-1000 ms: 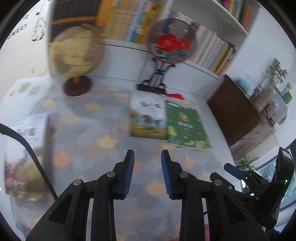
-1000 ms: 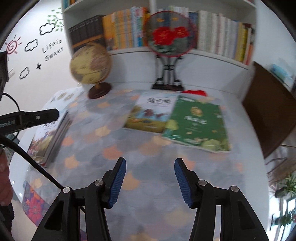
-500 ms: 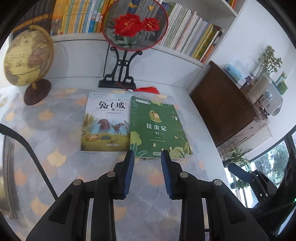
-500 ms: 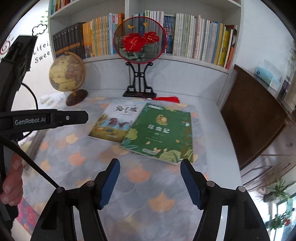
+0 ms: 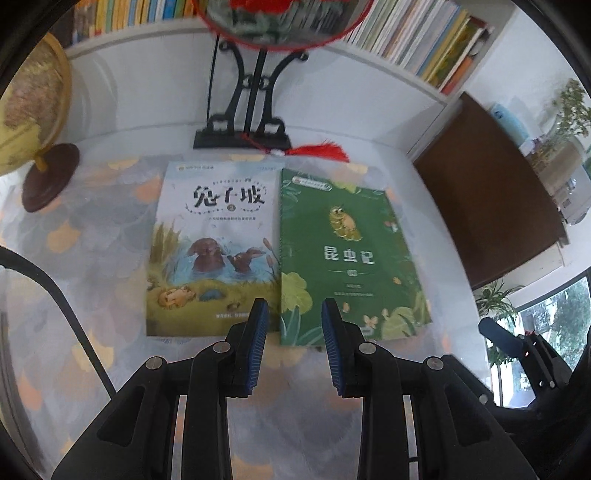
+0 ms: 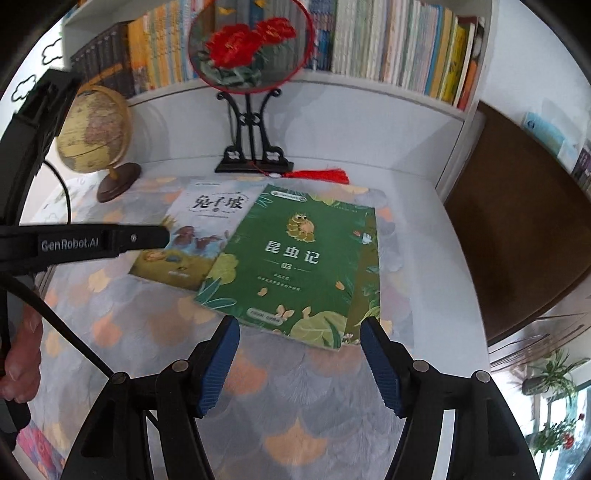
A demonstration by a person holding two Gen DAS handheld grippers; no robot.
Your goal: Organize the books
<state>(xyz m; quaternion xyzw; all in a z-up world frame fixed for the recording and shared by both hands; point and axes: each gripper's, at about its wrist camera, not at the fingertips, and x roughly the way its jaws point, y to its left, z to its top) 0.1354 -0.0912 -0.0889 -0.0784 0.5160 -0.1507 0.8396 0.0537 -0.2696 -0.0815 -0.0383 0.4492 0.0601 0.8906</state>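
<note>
Green book (image 6: 299, 266) lies flat on the table (image 6: 295, 406), touching the rabbit book (image 5: 214, 251). Both grippers, left gripper (image 5: 291, 339) and right gripper (image 6: 299, 365), hover empty, jaws apart. Recommended: right jaws take the near edge squarely, lifting without dragging its neighbour.

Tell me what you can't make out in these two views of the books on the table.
- Pale rabbit book: in the right wrist view, the left tool's arm crosses its left edge.
- Green insect book: small print under the title is blurred in the left wrist view.
- Round fan: cut off by the top edge there.
- Shelf book spines: titles too small.
</note>
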